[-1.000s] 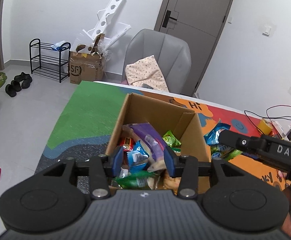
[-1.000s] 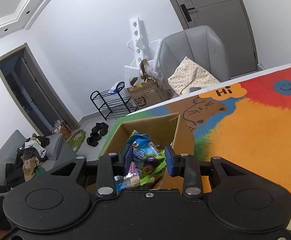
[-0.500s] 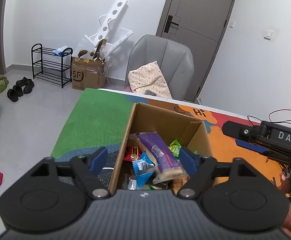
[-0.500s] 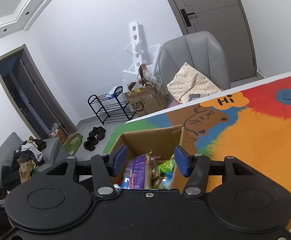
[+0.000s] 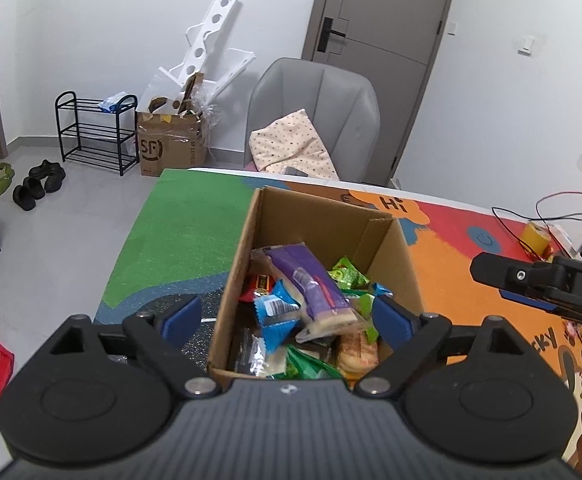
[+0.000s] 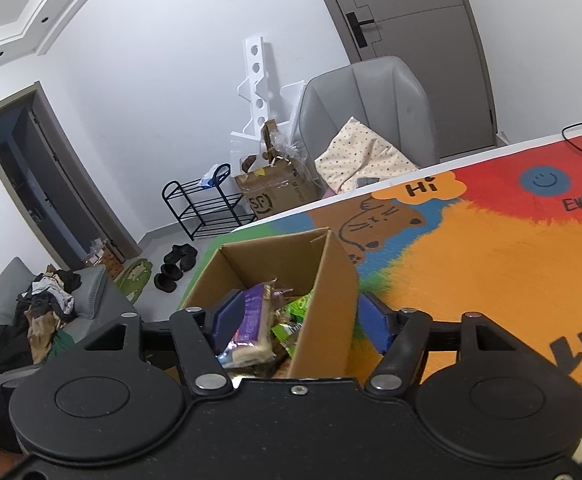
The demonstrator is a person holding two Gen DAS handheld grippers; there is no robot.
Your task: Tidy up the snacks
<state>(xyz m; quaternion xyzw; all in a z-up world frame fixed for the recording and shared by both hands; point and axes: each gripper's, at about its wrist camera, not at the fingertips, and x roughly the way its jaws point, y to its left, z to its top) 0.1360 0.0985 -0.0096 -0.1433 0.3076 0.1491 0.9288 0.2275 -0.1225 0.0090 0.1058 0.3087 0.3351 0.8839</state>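
1. Cardboard box [image 5: 315, 216] stands open-topped on the colourful table mat [image 5: 187, 232], near the mat's green left end; in the right wrist view the same box [image 6: 323, 280] sits just ahead of the camera.
2. Box contents: a loose heap of snack packets. On top, a long purple-wrapped packet [image 5: 311, 284] lies tilted, one end showing pale biscuit.
3. Beside it on the left, a blue packet [image 5: 277, 312] with a barcode and a red packet [image 5: 259, 284] against the left wall.
4. Green packets [image 5: 349, 276] lie toward the right wall; another green one near the front wall. Some packets at the bottom are too hidden to tell.
5. Left gripper [image 5: 287, 318] hangs over the box's near end, pointing down into it. Jaws are wide and opening; the left finger is outside the left wall, the right finger over the inside near the right wall. Nothing is gripped.
6. Right gripper [image 6: 301, 320] comes at the box from its right side. Jaws are about half spread and opening; they straddle the right wall, left finger over the snacks beside the purple packet [image 6: 251, 320], right finger outside over the mat. Pads press on nothing.
7. The right gripper's dark body also shows at the right edge of the left wrist view, with part of a hand below it.
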